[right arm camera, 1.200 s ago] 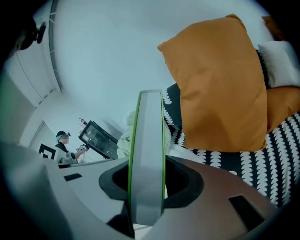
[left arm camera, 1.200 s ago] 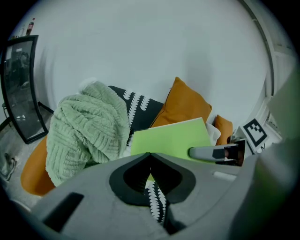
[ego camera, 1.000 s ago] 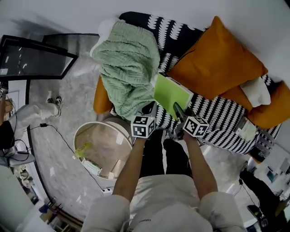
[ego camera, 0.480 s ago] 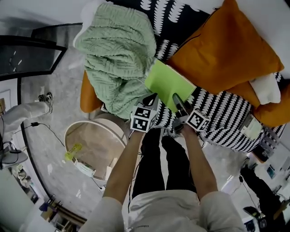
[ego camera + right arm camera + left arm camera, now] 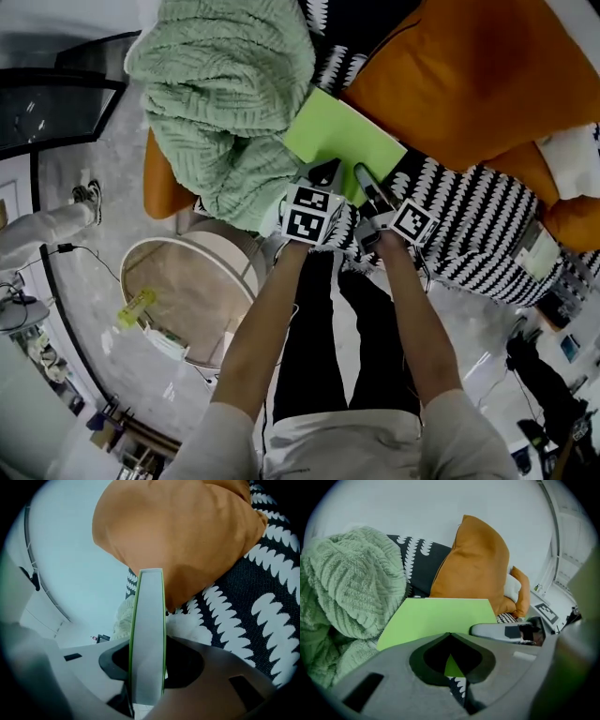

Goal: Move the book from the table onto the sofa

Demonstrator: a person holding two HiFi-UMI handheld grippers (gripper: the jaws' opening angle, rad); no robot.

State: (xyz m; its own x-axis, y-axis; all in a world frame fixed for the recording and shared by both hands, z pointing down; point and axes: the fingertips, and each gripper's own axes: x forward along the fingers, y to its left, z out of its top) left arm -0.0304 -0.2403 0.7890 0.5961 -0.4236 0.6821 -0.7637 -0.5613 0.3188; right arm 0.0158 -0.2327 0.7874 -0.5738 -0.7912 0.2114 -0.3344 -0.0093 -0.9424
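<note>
Above the sofa (image 5: 469, 216), your right gripper (image 5: 362, 174) clamps the book (image 5: 342, 142) edgewise, while your left gripper (image 5: 327, 172) sits closed at its near edge.

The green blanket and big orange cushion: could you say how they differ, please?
The mint knitted blanket is ribbed and heaped; the large orange cushion is smooth and plump. The blanket lies left of the lime-green book, the cushion right. Both rest on the black-and-white sofa.
</note>
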